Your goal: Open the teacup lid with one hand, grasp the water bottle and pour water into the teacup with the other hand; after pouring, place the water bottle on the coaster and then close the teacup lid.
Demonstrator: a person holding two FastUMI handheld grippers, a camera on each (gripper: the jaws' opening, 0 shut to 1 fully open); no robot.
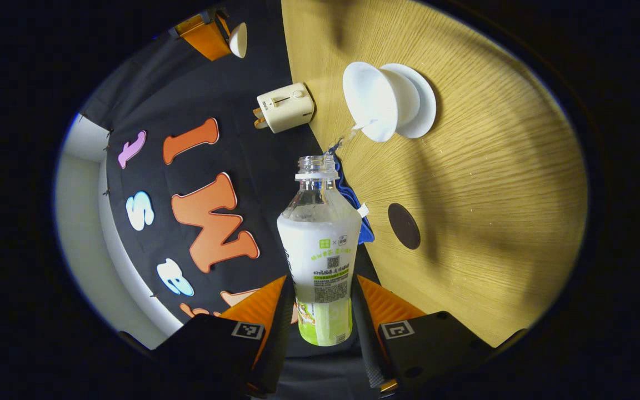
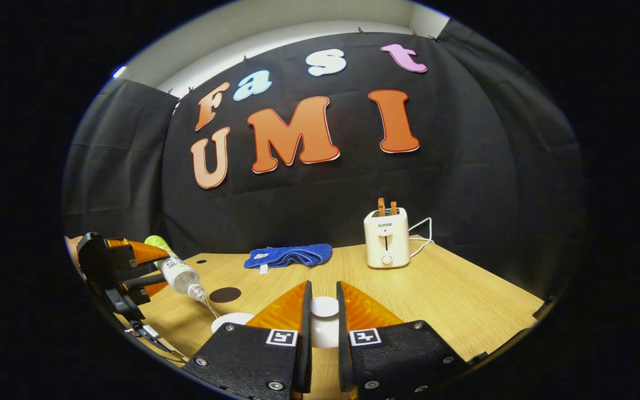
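The left gripper point(image 1: 320, 311) clamps the tilted bottle point(image 1: 320, 244), neck toward the cup point(image 1: 378, 103), pouring. The right gripper point(image 2: 323, 316) holds the lid point(image 2: 324, 306). The coaster point(image 1: 404, 225) lies nearer the left.

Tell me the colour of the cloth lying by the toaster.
Blue. The cloth lies folded on the table left of the toaster, clearest in the right gripper view.
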